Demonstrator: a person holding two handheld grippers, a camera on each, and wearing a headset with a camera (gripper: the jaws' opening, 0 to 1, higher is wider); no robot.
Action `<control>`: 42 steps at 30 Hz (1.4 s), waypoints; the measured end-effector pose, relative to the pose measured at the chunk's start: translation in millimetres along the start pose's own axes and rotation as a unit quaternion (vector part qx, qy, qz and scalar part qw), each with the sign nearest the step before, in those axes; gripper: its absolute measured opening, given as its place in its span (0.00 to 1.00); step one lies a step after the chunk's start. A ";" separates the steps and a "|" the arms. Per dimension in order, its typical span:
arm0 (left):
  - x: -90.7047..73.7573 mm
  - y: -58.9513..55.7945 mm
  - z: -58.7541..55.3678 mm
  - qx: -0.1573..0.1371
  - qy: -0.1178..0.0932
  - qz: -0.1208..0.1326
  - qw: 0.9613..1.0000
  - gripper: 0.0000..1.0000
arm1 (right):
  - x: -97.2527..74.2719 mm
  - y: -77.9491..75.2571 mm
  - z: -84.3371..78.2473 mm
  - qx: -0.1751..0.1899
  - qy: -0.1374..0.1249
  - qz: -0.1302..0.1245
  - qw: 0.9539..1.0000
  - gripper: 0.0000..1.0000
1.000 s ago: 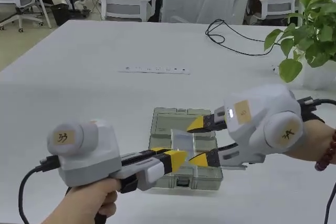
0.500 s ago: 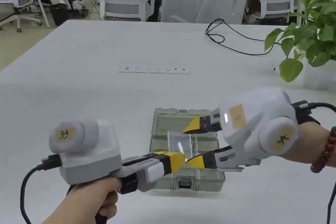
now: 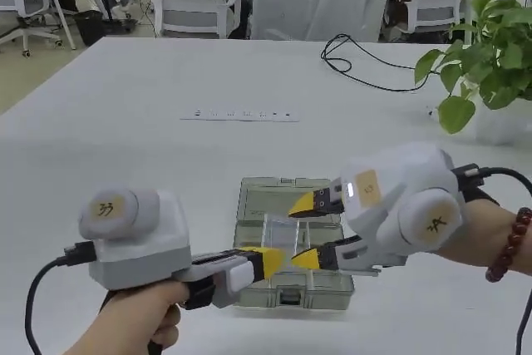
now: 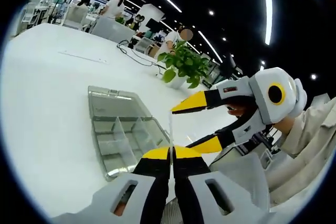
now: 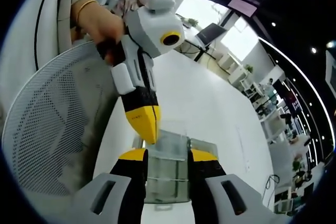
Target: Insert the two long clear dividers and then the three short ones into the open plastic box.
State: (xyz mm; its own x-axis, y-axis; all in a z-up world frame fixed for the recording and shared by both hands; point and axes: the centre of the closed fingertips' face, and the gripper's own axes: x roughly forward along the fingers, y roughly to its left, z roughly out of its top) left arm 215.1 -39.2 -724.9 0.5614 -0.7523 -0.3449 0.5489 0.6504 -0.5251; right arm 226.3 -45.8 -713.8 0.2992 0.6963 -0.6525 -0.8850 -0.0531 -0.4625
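Over the near half of the open plastic box, low above the white table: pinches a clear divider with the left gripper, jaws pressed flat together on the sheet's lower edge. Reads in the left gripper view as a thin bright line rising straight out of the shut tips, so held upright and edge-on along that gripper's own axis.

Brackets that sheet with the right gripper, reaching in from the right with jaws spread, one yellow tip above the sheet and one below. Cannot tell whether either tip touches the plastic. Looks like a straddle from the right gripper view: clear sheet between the parted jaws, left tip just beside one of them, box beyond.

Directly beneath the divider: the box, tray toward the person and lid laid back away, with some clear walls seemingly seated already. Probably one of the short pieces, going by its nearly square outline, though not certain.

Keeps the left hand low and close to the body, gripper pointing right across the tray; meets it tip to tip with the right gripper at the same height.

Turns, as a judgement, on the sheet staying upright and square to the slots below, whether taken over by the right jaws or lowered straight down.
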 end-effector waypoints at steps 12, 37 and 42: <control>-2.7 4.7 -11.4 0.136 0.036 0.019 0.990 0.00 | -6.8 1.0 7.8 0.077 -0.044 0.023 0.996 0.31; -2.1 -12.3 -43.3 0.341 0.115 -0.045 0.932 0.00 | -4.3 44.4 6.7 0.086 -0.059 0.150 0.983 0.22; -2.6 -20.8 -44.3 0.365 0.113 -0.070 0.922 0.00 | -4.8 55.5 5.6 0.084 -0.061 0.174 0.979 0.17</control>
State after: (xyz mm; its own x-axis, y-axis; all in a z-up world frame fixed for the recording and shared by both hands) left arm 174.8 -55.5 -747.6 0.3562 -0.7831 -0.5098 0.9224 0.3818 0.0579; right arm 173.8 -48.1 -733.0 -0.0672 0.7379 -0.6716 -0.9749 -0.1919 -0.1133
